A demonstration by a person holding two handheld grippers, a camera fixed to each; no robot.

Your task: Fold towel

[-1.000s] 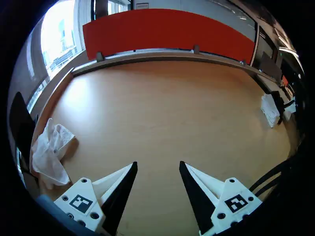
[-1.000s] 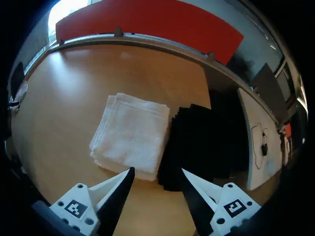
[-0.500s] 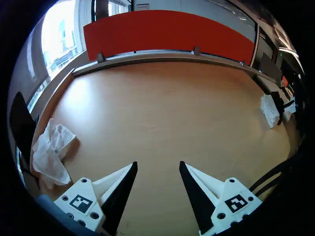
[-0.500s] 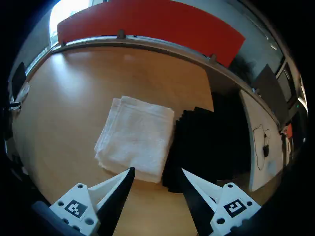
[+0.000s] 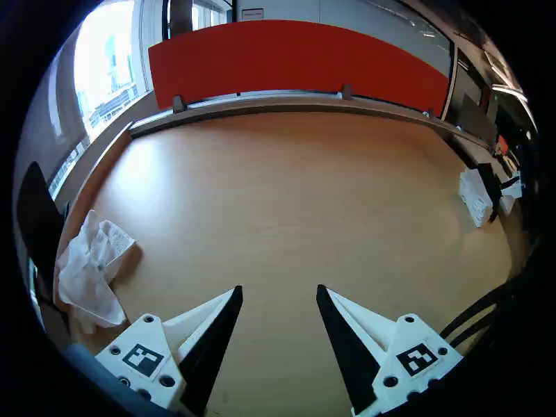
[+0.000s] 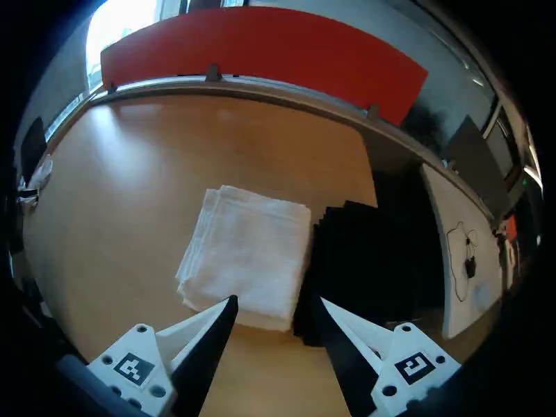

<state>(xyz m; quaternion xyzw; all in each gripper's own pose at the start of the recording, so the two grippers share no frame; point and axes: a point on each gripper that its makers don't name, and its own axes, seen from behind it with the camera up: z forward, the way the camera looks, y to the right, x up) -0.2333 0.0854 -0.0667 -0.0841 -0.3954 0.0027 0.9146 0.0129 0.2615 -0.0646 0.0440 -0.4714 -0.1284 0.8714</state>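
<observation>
A folded white towel (image 6: 248,254) lies flat on the wooden table (image 6: 139,181), its near edge just past my right gripper (image 6: 276,306), which is open and holds nothing. The same towel (image 5: 476,198) appears small at the far right in the left gripper view. A crumpled white towel (image 5: 89,267) lies near the table's left edge, to the left of my left gripper (image 5: 278,295). That gripper hovers open over bare wood with nothing between its fingers.
A stack of black cloth (image 6: 361,264) sits right beside the folded towel. A red partition (image 5: 299,59) runs along the table's far edge. A white surface with a cable (image 6: 462,267) stands to the right. A dark chair back (image 5: 35,215) is at the left edge.
The folded towel and black stack have slid slightly lower and to the right in the right gripper view. The left gripper view barely changed.
</observation>
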